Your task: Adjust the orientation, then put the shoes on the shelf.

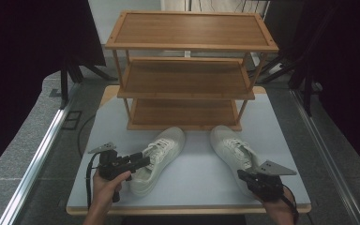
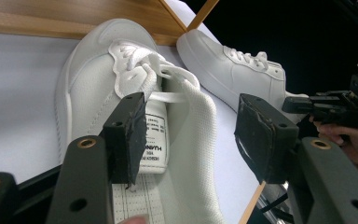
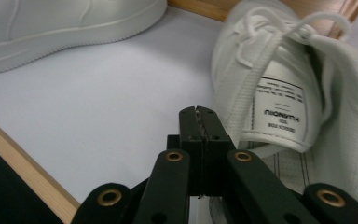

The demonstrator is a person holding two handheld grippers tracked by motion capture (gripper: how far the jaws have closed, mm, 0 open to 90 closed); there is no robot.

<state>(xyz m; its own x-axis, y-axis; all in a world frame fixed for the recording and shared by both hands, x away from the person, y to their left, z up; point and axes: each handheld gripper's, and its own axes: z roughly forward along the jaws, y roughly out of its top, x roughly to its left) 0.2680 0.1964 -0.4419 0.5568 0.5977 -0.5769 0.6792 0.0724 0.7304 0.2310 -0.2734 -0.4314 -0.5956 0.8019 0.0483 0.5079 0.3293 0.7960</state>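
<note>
Two white lace-up leather sneakers on the pale grey desk (image 1: 197, 183), just in front of the three-tier bamboo shoe rack (image 1: 187, 70), toes pointing to the far side and near or touching its lowest shelf. Nothing on any of the three shelves, so by the look of it the stowing of the pair not yet begun: neither shoe lifted, neither shoe gripped. Left white sneaker (image 1: 159, 157) lying a little left of centre, heel toward the near edge; left gripper (image 1: 140, 161) poised at its heel opening, fingers (image 2: 128, 135) spread wide on either side of the padded collar and the tongue label, apart from the fabric as far as can be told. Right white sneaker (image 1: 234, 152) lying right of centre, heel angled toward the near right; right gripper (image 1: 243, 176) just beside that heel, fingers (image 3: 198, 135) pressed together flat with nothing between them, tips short of the tongue label seen ahead. Judged remaining: closing on the left shoe's collar, lifting it onto a shelf, then opening the right gripper, taking the second shoe and placing it alongside. Whole job seemingly at the very first grasp.
</note>
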